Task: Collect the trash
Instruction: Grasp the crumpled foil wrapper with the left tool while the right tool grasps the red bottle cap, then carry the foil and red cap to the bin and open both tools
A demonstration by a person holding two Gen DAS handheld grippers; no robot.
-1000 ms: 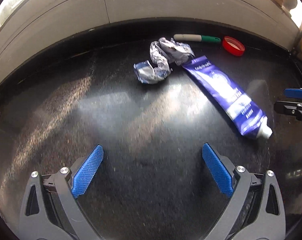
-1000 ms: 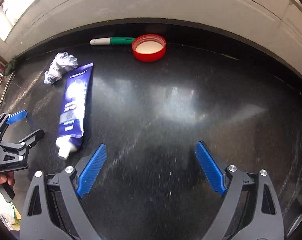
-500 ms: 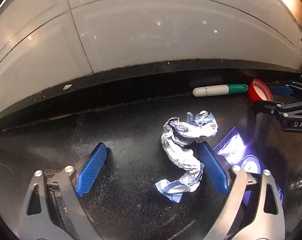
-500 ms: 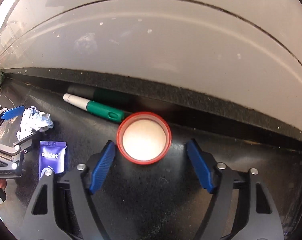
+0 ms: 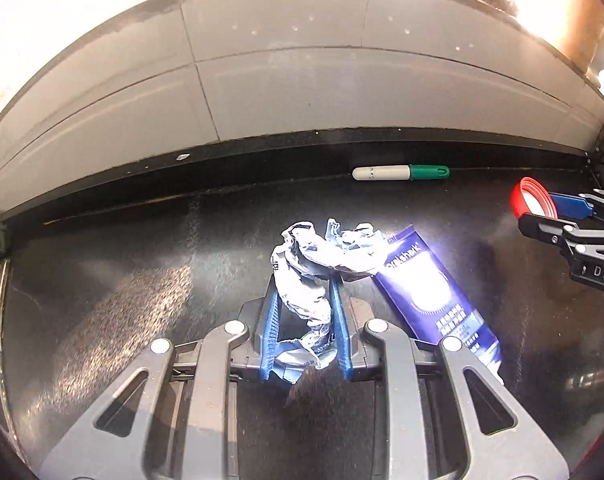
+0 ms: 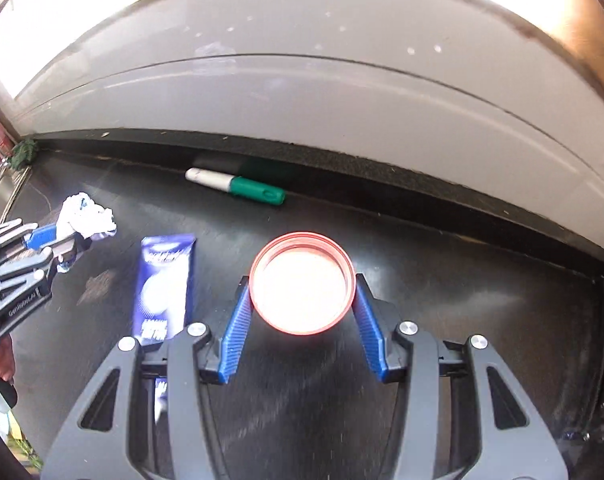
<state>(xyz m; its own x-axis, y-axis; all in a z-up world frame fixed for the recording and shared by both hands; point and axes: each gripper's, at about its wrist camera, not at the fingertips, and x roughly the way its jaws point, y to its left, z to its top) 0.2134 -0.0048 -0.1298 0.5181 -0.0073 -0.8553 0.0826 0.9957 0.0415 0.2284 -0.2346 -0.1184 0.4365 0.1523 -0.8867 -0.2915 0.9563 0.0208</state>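
Left wrist: left gripper fingers clamp crumpled wrapper, long axis running away; right gripper fingers clamp red lid, opening up.

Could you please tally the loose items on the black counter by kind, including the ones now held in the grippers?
Crumpled wrapper, in the left gripper: 1
Red lid, in the right gripper: 1
Blue tube: 1
Green-capped marker: 1
Total: 4
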